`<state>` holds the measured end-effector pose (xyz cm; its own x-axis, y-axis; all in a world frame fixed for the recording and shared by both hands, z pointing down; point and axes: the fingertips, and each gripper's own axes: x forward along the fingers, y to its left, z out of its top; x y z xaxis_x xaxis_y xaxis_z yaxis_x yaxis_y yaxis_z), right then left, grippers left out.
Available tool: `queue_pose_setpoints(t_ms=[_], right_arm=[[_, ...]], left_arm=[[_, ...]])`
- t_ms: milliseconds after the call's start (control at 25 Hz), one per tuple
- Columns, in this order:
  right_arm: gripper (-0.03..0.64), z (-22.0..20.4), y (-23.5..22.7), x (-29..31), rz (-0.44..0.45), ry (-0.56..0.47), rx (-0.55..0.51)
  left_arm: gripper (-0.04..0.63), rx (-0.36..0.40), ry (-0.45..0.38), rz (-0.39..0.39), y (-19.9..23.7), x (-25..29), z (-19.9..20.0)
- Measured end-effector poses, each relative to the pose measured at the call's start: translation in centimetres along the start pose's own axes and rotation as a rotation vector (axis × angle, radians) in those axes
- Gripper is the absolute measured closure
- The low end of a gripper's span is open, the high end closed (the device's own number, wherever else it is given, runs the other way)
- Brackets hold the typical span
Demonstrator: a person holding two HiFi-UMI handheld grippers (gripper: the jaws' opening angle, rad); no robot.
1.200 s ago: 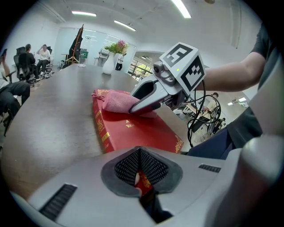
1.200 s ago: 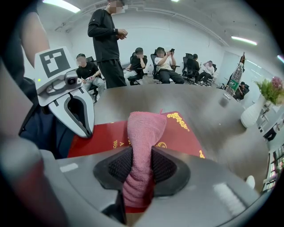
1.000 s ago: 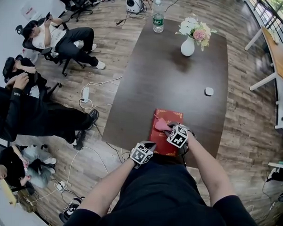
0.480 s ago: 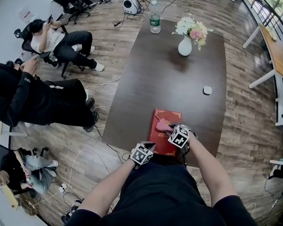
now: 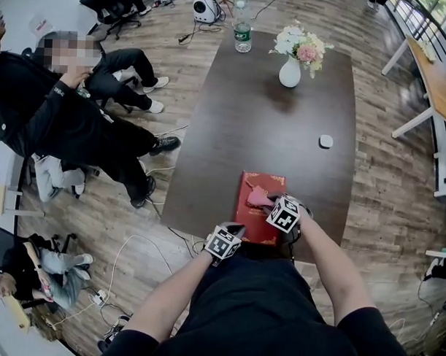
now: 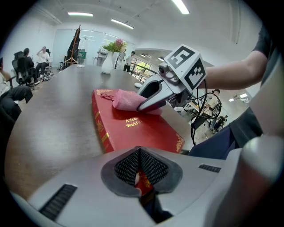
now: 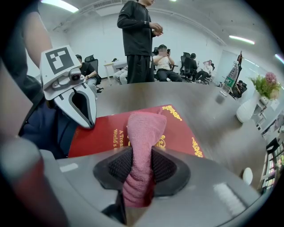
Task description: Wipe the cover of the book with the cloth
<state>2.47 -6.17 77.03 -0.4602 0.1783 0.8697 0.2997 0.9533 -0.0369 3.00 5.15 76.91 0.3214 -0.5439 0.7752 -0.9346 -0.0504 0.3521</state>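
A red book [image 5: 261, 213] with gold lettering lies at the near end of the dark table [image 5: 268, 131]. My right gripper [image 5: 270, 201] is shut on a pink cloth [image 5: 257, 196], which rests on the book's cover. In the right gripper view the cloth [image 7: 144, 131] runs out from between the jaws onto the book [image 7: 179, 133]. My left gripper [image 5: 235, 228] is at the book's near left corner; in its own view a bit of red cover [image 6: 141, 181] sits pinched between its pads. From there the right gripper [image 6: 146, 104] shows pressing the cloth [image 6: 125, 99] down.
Farther along the table stand a white vase of flowers [image 5: 290, 71], a water bottle [image 5: 243, 30] and a small white object [image 5: 326, 141]. Left of the table are people, office chairs and floor cables [image 5: 136, 145]. A wooden desk [image 5: 439, 86] stands at the right.
The right gripper and cloth have hardly shifted on the cover. The person in black at the left has moved up and towards the table. The left gripper has stayed put.
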Motion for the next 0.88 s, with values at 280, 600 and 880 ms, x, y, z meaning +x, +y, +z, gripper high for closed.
queue_pose_setpoints(t_ms=[280,600,880], right_arm=[[0.495,-0.3,-0.2,-0.2,-0.004,-0.003,0.005],[0.495,-1.0,-0.3,-1.0,-0.016,-0.014,0.026],[0.495,-1.7,-0.7,-1.5,-0.022,-0.031,0.048]], left_arm=[[0.6,-0.007,0.0,-0.003,0.1,-0.1,0.0],[0.6,-0.004,0.001,-0.006,0.1,-0.3,0.0],[0.6,-0.005,0.003,-0.003,0.0,0.0,0.1]])
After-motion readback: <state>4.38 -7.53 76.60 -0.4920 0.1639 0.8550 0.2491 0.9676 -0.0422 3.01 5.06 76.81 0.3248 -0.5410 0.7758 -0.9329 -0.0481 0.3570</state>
